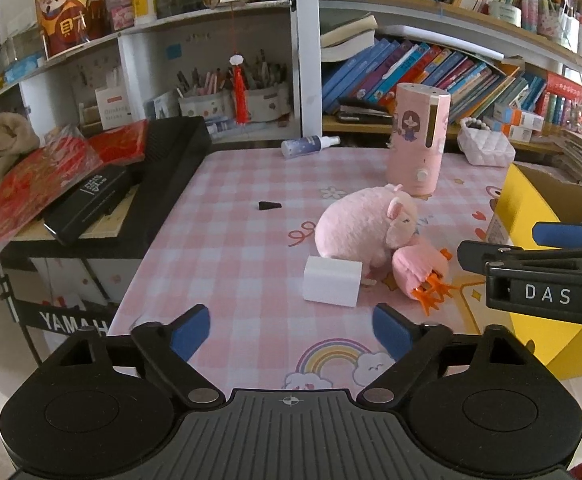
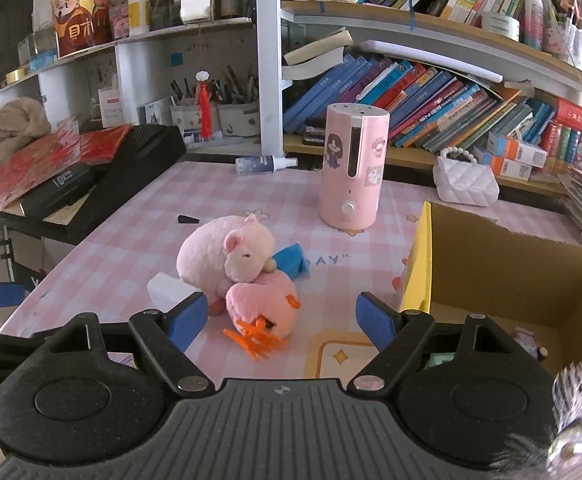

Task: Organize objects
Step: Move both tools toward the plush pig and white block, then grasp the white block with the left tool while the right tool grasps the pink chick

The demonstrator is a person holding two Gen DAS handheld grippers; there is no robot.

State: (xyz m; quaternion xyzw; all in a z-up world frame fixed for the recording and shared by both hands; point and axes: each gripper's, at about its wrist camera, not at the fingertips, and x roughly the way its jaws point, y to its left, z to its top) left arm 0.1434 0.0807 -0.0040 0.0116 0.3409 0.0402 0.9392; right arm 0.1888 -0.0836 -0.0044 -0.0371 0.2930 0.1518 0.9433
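We see a pink-and-white checked counter with cartoon prints. Near its middle lies a round, fuzzy pink plush pig on its side, ears small, eyes closed. Its snout rests on a smaller pink plush toy with orange plastic feet, and the two touch. Just left of the pig sits a white rectangular foam block; a blue cloth piece shows behind the pig. Further back stands a tall pink cylindrical humidifier, upright. On the right edge sits an open cardboard box with yellow sides. Our left claw hangs wide with nothing between its blue pads, short of the block. Our right claw is also spread, empty, with the smaller toy just ahead of it.
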